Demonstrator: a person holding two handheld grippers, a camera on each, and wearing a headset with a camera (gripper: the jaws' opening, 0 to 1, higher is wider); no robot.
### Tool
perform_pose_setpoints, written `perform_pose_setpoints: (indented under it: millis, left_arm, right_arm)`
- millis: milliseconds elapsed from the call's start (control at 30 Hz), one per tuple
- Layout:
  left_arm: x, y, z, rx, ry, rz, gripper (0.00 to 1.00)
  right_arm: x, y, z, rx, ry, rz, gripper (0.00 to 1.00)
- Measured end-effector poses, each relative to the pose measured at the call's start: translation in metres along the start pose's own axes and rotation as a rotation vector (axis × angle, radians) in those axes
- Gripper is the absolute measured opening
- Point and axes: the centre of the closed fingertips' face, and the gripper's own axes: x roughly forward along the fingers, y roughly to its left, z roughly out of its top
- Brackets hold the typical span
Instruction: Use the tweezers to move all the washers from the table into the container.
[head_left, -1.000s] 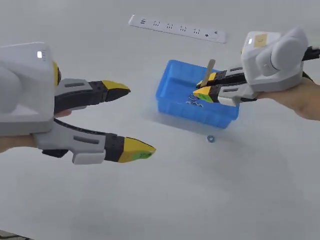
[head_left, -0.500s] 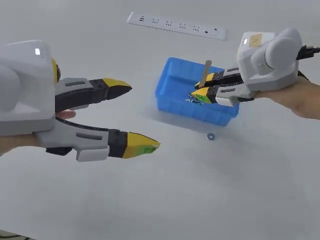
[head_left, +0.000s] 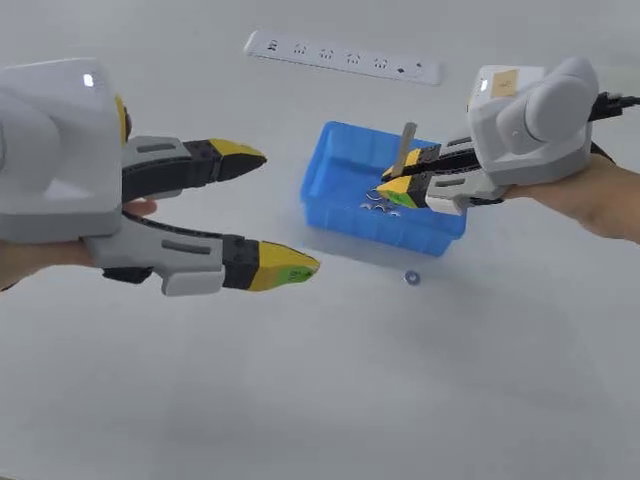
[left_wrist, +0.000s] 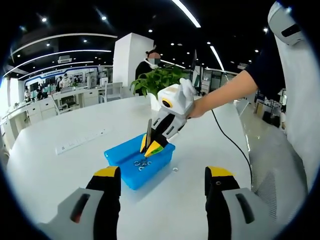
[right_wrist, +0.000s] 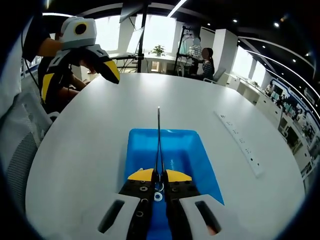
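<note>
Head view, blue rectangular container (head_left: 350, 222), slim tweezers (head_left: 405, 150)

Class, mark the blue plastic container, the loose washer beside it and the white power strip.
Blue plastic container (head_left: 375, 226): head view, front wall.
Small round washer (head_left: 412, 278): head view, its ring.
White power strip (head_left: 340, 57): head view, middle of its top face.

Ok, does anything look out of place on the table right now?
One washer lies on the table just outside the container's near wall, apart from the washers inside. The right gripper holds the tweezers above the container. Nothing else looks odd.
</note>
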Motion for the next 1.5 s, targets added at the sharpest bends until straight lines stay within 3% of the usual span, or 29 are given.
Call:
perform_pose_setpoints:
  millis: [67, 133, 233, 367, 433, 500, 567, 633, 900, 1033, 1133, 1500]
  left_arm:
    - [0.007, 0.007, 0.007, 0.008, -0.016, 0.006, 0.72]
    - [0.016, 0.019, 0.015, 0.051, -0.021, 0.044, 0.72]
    - [0.031, 0.027, 0.027, 0.057, -0.039, 0.044, 0.71]
    - [0.05, 0.03, 0.044, 0.078, -0.056, 0.027, 0.66]
    - [0.056, 0.034, 0.048, 0.095, -0.056, 0.03, 0.64]
    - [0.063, 0.034, 0.053, 0.097, -0.054, 0.001, 0.61]
    - [0.067, 0.027, 0.052, 0.106, -0.035, -0.055, 0.5]
    - [0.073, 0.025, 0.055, 0.129, -0.032, -0.07, 0.36]
    - [0.086, 0.011, 0.051, 0.161, 0.005, -0.165, 0.27]
    - [0.089, 0.013, 0.044, 0.195, 0.035, -0.174, 0.21]
    - [0.089, 0.01, 0.045, 0.2, 0.034, -0.195, 0.18]
    - [0.087, 0.006, 0.045, 0.304, 0.038, -0.241, 0.08]
  right_arm:
    - [-0.002, 0.002, 0.005, -0.006, -0.011, 0.003, 0.07]
    - [-0.004, 0.004, 0.01, -0.016, -0.016, 0.01, 0.07]
    - [-0.006, 0.006, 0.014, -0.031, -0.02, 0.015, 0.07]
    - [-0.008, 0.008, 0.02, -0.05, -0.028, 0.022, 0.07]
    - [-0.009, 0.009, 0.022, -0.058, -0.03, 0.025, 0.07]
    - [-0.01, 0.01, 0.024, -0.065, -0.033, 0.027, 0.07]
    - [-0.011, 0.01, 0.025, -0.073, -0.035, 0.027, 0.07]
    - [-0.011, 0.009, 0.025, -0.069, -0.038, 0.029, 0.07]
    - [-0.01, 0.013, 0.022, -0.071, -0.036, 0.043, 0.07]
    - [-0.01, 0.015, 0.021, -0.073, -0.033, 0.049, 0.07]
    - [-0.01, 0.016, 0.021, -0.078, -0.032, 0.053, 0.07]
    - [-0.01, 0.017, 0.022, -0.083, -0.029, 0.063, 0.07]
